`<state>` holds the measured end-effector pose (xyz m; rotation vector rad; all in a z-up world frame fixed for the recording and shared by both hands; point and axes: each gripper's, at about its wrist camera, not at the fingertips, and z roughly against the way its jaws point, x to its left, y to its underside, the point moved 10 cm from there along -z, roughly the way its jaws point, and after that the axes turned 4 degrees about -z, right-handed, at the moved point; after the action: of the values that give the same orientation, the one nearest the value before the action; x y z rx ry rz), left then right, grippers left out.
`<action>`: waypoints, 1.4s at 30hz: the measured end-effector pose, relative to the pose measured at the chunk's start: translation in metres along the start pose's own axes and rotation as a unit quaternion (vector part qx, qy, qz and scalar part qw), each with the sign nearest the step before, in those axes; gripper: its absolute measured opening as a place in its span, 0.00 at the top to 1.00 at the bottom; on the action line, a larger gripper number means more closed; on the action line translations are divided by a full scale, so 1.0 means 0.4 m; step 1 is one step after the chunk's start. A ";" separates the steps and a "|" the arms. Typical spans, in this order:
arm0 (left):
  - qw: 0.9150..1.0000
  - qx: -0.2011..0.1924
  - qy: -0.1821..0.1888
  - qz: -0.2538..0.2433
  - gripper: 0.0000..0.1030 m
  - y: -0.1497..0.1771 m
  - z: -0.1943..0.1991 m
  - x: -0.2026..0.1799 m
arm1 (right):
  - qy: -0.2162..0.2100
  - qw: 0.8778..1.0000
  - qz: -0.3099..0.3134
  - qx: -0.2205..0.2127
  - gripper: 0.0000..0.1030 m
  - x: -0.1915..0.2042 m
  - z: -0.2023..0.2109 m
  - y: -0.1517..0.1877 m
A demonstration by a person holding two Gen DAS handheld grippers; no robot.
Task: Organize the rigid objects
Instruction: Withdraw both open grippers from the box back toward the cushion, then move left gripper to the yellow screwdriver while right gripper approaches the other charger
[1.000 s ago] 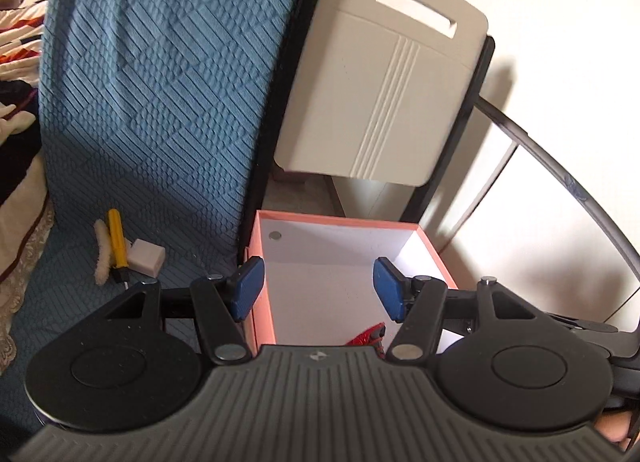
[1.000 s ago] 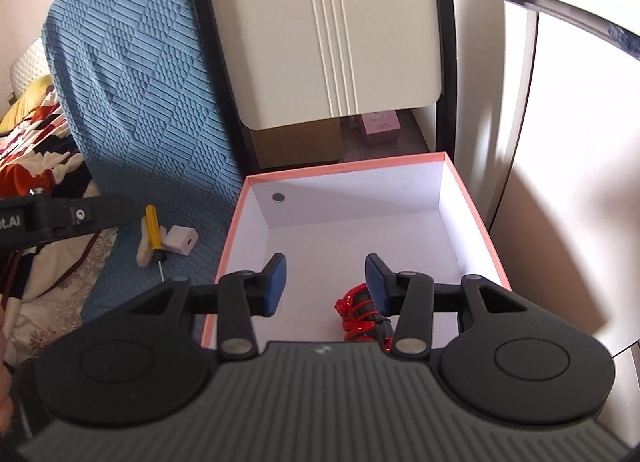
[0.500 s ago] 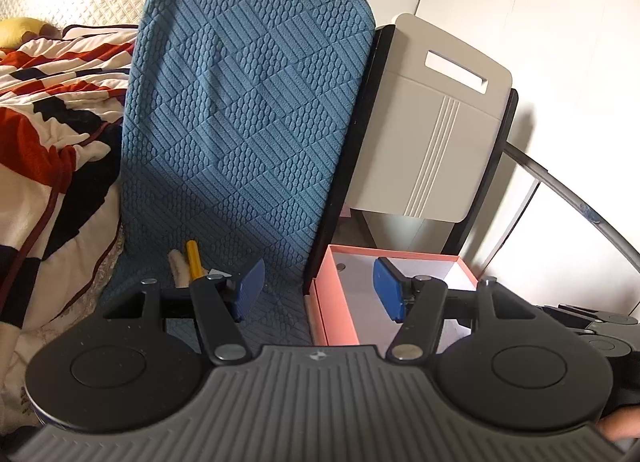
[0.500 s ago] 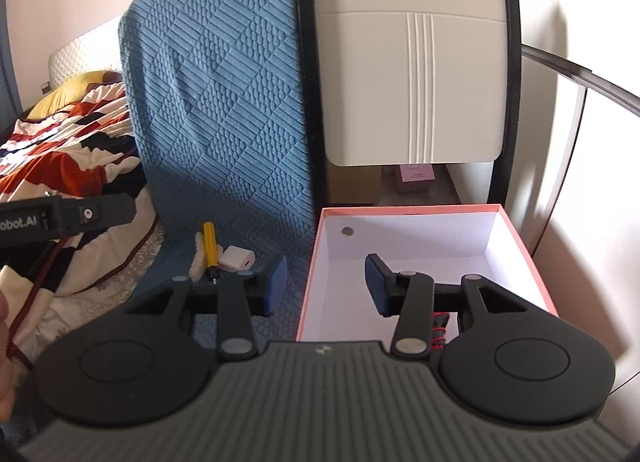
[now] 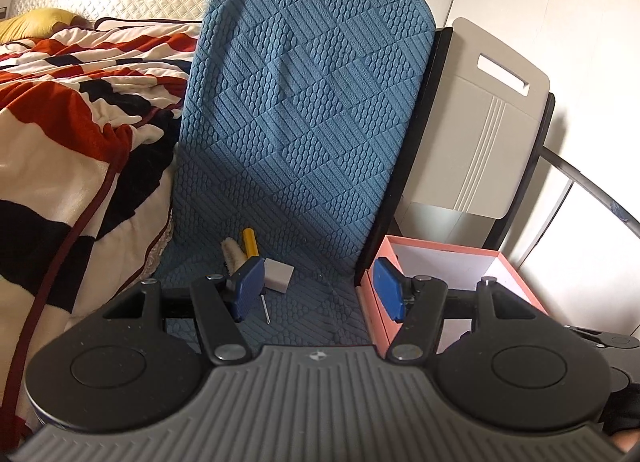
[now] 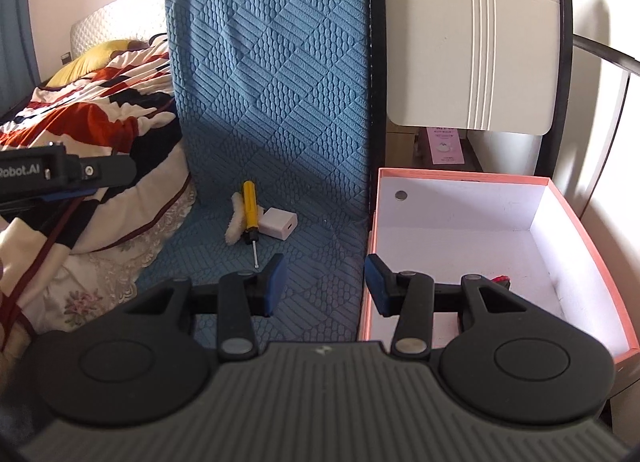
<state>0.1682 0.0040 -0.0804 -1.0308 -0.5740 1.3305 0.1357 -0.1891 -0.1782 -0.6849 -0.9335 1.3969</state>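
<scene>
A yellow-handled screwdriver [image 6: 250, 208] lies on the blue textured seat cover [image 6: 272, 102], next to a small white charger cube [image 6: 279, 223] and a cream fuzzy piece [image 6: 235, 224]. To their right stands an open pink box [image 6: 460, 175] with white walls; a red object [image 6: 500, 280] lies in its near part. My right gripper [image 6: 326, 284] hovers open and empty over the seam between seat and box. My left gripper [image 5: 319, 290] is open and empty too, with its left pad just in front of the charger cube [image 5: 279, 274] and screwdriver [image 5: 250, 242].
A beige panel with a handle slot [image 6: 472, 42] leans behind the box, in a black frame. A striped red, white and black blanket [image 5: 72, 122] covers the bed at the left. A white wall and a dark curved bar [image 5: 592, 186] stand at the right.
Both grippers drew back from over the pink box and swung left toward the blue seat. The screwdriver and charger now sit near the middle of both views. The jaws kept their width.
</scene>
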 end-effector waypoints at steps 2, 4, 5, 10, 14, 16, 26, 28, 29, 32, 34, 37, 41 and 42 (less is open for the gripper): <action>1.000 0.003 0.003 0.006 0.36 0.014 -0.008 0.009 | -0.003 1.000 0.001 0.002 0.55 0.013 -0.010 0.013; 1.000 0.005 0.004 0.007 0.36 0.026 -0.021 0.016 | -0.006 1.000 0.002 0.006 0.55 0.026 -0.025 0.028; 1.000 0.007 0.002 0.008 0.36 0.033 -0.029 0.021 | -0.008 1.000 0.004 0.009 0.55 0.031 -0.034 0.035; 1.000 0.019 -0.014 0.008 0.36 0.069 -0.064 0.054 | -0.013 1.000 0.011 0.025 0.55 0.053 -0.086 0.080; 0.999 0.024 -0.027 0.006 0.36 0.089 -0.077 0.077 | -0.021 0.999 0.008 0.040 0.55 0.057 -0.124 0.110; 0.999 0.030 -0.025 0.008 0.36 0.100 -0.087 0.079 | -0.023 0.999 0.009 0.044 0.55 0.061 -0.134 0.118; 0.997 0.063 -0.023 -0.023 0.36 0.128 -0.174 0.083 | -0.036 0.998 0.007 0.052 0.55 0.062 -0.189 0.140; 0.997 0.064 -0.027 -0.037 0.36 0.121 -0.196 0.087 | -0.043 0.998 -0.002 0.054 0.55 0.065 -0.202 0.138; 0.997 0.067 -0.028 -0.040 0.36 0.118 -0.209 0.090 | -0.044 0.998 0.000 0.052 0.55 0.067 -0.208 0.136; 0.996 0.074 -0.021 -0.034 0.36 0.111 -0.251 0.101 | -0.045 0.998 0.014 0.052 0.55 0.078 -0.225 0.129; 0.996 0.081 -0.012 -0.018 0.36 0.112 -0.279 0.112 | -0.050 0.997 0.017 0.052 0.55 0.082 -0.236 0.122; 0.995 0.097 -0.008 0.000 0.36 0.117 -0.320 0.126 | -0.050 0.997 0.021 0.055 0.55 0.085 -0.253 0.111; 0.994 0.108 -0.007 -0.003 0.36 0.115 -0.370 0.134 | -0.052 0.997 0.026 0.058 0.55 0.088 -0.279 0.098; 0.994 0.109 -0.009 -0.005 0.36 0.113 -0.379 0.137 | -0.052 0.996 0.026 0.060 0.55 0.088 -0.287 0.094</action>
<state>0.2836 0.0112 -0.2017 -0.8371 -0.4361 1.3630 0.2132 -0.1366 -0.2623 -0.5541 -0.9103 1.5344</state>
